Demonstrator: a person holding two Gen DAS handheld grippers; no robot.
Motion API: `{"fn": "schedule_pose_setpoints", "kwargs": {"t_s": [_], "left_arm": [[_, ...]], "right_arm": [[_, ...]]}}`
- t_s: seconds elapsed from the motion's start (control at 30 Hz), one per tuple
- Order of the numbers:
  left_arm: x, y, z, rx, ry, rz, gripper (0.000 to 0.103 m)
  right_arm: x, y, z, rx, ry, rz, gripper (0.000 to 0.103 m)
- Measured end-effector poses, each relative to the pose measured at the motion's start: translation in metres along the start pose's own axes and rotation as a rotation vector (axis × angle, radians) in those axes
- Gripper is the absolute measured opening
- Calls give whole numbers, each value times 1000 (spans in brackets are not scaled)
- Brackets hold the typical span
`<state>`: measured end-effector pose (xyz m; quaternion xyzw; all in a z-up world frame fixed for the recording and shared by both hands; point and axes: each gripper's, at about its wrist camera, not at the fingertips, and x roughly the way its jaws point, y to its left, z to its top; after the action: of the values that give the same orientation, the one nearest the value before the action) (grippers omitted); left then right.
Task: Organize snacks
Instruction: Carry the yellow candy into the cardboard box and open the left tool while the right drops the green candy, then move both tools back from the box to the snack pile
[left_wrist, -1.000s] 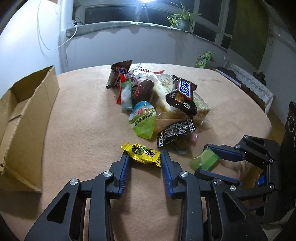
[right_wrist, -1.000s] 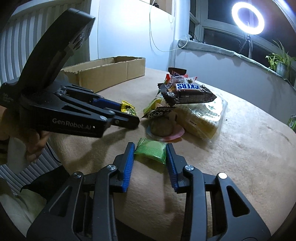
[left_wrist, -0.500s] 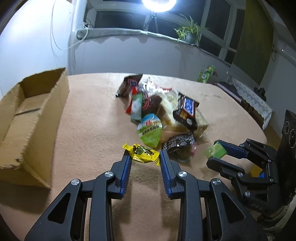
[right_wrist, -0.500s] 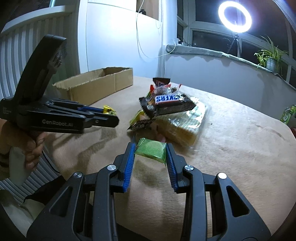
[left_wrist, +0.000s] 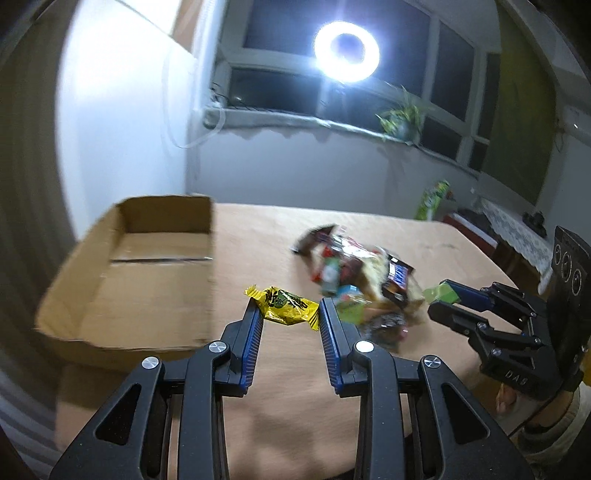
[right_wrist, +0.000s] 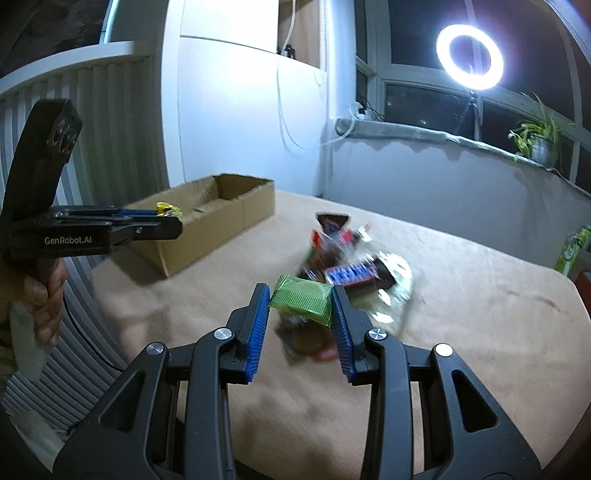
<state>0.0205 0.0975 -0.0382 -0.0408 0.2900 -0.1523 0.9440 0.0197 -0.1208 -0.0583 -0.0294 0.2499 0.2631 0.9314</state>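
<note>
My left gripper (left_wrist: 290, 314) is shut on a yellow candy wrapper (left_wrist: 282, 304), held in the air just right of the open cardboard box (left_wrist: 129, 280). In the right wrist view the same gripper (right_wrist: 168, 221) hangs beside the box (right_wrist: 221, 218) with the yellow candy (right_wrist: 168, 209) at its tip. My right gripper (right_wrist: 300, 306) is shut on a green snack packet (right_wrist: 301, 301), lifted over the snack pile (right_wrist: 351, 273). From the left wrist view the right gripper (left_wrist: 441, 301) shows at the right with the green packet (left_wrist: 439, 293). The pile (left_wrist: 362, 277) lies blurred on the beige table (left_wrist: 258, 229).
A person's hand (right_wrist: 44, 291) holds the left gripper's handle. A ring light (right_wrist: 469, 57) and a potted plant (right_wrist: 539, 134) stand on the window sill behind the table. A green bag (left_wrist: 432, 199) sits past the table's far right edge.
Both grippers have risen off the table with their snacks. The left one has swung left toward the cardboard box; the right one has lifted the green packet above the pile.
</note>
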Motion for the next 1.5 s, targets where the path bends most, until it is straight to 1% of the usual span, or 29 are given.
{"fn": "schedule_pose_setpoints", "kwargs": {"t_s": [0.17,0.37,0.43,0.57,0.67,0.7,0.73,0.77,0.8,0.83,0.87,0.93,0.97,1.07,1.2,1.5], "left_arm": [[-20,38,-3,-64,-36,60,29],[-30,72,1,-102,-67,106,29],[-27,83,6,-104,-75,113,29],[-13,104,15,-109,-68,118,29],[4,124,16,-120,-43,107,29],[9,128,16,-124,-32,117,30],[14,131,16,-127,-21,132,30],[16,132,16,-128,-17,143,33],[17,132,15,-129,-14,151,36],[16,132,15,-131,-14,163,46],[15,132,15,-128,-16,183,59],[11,129,15,-116,-23,217,69],[9,129,16,-110,-25,227,69],[2,123,22,-96,-36,244,69],[-10,115,26,-76,-60,252,70],[-34,85,33,-30,-94,258,71]], "right_arm": [[13,30,26,-23,-28,65,35],[47,84,63,-87,-35,158,35],[64,105,78,-114,-37,187,35],[90,116,95,-152,-57,219,35],[115,122,110,-172,-67,239,35],[127,124,115,-177,-68,244,35],[133,124,117,-178,-66,245,37],[147,125,119,-177,-49,244,40],[157,127,121,-180,-18,240,51],[160,126,120,-182,-10,231,55],[160,124,119,-178,-20,216,56],[153,120,116,-166,-48,197,67],[147,118,112,-162,-64,176,68],[134,111,105,-146,-70,140,69],[115,103,96,-103,-76,121,73],[73,102,84,-108,-96,139,74]]}}
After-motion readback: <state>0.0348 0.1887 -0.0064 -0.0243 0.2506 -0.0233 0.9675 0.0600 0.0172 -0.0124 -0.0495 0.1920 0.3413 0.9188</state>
